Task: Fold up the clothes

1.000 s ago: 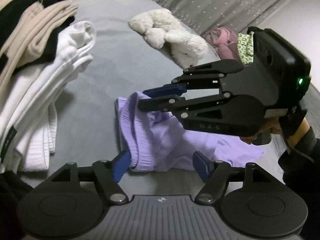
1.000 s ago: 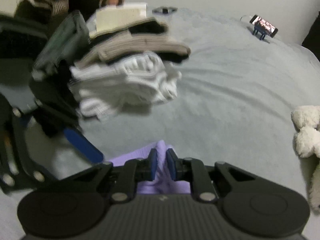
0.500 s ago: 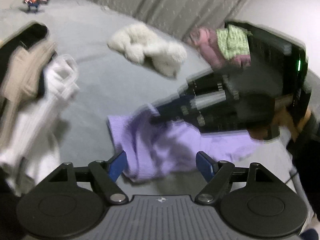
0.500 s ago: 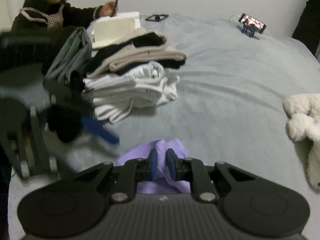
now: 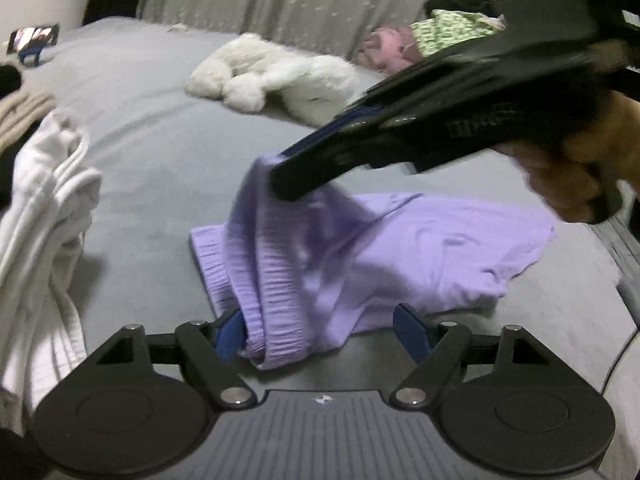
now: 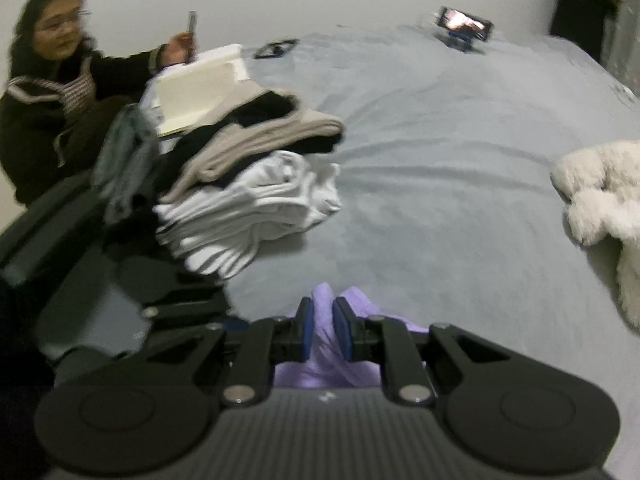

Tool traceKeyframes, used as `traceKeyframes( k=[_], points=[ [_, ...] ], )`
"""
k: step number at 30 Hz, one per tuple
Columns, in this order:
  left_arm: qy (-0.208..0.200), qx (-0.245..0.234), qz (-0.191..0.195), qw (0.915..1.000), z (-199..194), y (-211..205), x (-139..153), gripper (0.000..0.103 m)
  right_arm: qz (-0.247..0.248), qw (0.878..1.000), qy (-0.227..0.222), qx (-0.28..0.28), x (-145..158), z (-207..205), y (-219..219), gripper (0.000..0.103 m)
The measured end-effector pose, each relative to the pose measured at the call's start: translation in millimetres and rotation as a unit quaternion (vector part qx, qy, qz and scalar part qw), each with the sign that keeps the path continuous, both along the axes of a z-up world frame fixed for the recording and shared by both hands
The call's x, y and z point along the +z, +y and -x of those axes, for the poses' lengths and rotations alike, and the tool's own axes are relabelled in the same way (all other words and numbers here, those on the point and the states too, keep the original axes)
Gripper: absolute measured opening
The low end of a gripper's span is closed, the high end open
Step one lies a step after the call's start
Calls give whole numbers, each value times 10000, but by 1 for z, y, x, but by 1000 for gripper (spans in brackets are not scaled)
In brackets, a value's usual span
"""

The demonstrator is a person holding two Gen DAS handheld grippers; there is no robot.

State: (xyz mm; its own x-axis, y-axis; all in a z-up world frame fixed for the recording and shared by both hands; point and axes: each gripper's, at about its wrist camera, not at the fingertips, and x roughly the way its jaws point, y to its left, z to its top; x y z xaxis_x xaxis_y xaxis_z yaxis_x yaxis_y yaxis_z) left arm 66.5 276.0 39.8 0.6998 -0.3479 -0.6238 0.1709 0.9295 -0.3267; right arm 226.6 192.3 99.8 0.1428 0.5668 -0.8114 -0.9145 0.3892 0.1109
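Note:
A lilac garment (image 5: 420, 248) lies on the grey bed. My right gripper (image 6: 322, 330) is shut on its ribbed waistband (image 6: 324, 308) and lifts that edge off the bed; in the left wrist view the right gripper (image 5: 280, 176) holds the cloth up in a peak. My left gripper (image 5: 320, 332) is open, low over the bed, with the near edge of the lilac garment lying between its blue fingers (image 5: 230, 334); the cloth touches the left finger.
A pile of folded white, beige and black clothes (image 6: 256, 184) sits to the left (image 5: 44, 216). A white plush toy (image 5: 272, 76) and a pink one (image 5: 388, 46) lie at the back. A seated person (image 6: 52, 92) and a phone on a stand (image 6: 464, 26) are beyond.
My right gripper has lifted the lilac waistband higher off the bed. My left gripper has stayed open and moved closer, so the cloth's near edge now lies between its fingers.

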Motion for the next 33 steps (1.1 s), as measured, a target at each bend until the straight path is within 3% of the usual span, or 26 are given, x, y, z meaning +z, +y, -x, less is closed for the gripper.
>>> traceKeyframes(
  k=[5, 8, 11, 15, 21, 24, 26, 33],
  points=[
    [-370, 338, 166, 9986, 9, 18, 17, 70, 120, 9998, 116, -121, -16, -1, 9, 13],
    [-205, 375, 207, 9989, 3, 20, 12, 71, -22, 9997, 170, -185, -11, 1, 5, 13],
    [-64, 355, -154, 9992, -6, 10, 6, 71, -71, 9996, 151, -240, -2, 4, 1, 13],
    [-175, 398, 126, 9990, -5, 16, 8, 71, -74, 9996, 127, -247, 8, 8, -4, 13],
    [63, -112, 19, 9999, -10, -3, -2, 69, -83, 9994, 143, -316, 6, 6, 2, 13],
    [194, -139, 90, 9997, -8, -1, -4, 43, 9, 9994, 153, -312, -2, 1, 8, 13],
    [327, -80, 186, 9993, -4, 5, -5, 11, 121, 9995, 134, -272, -10, -2, 13, 14],
    [675, 43, 534, 9963, -13, 24, -16, 9, 539, 9984, -11, 138, -41, -13, 39, 16]
  ],
)
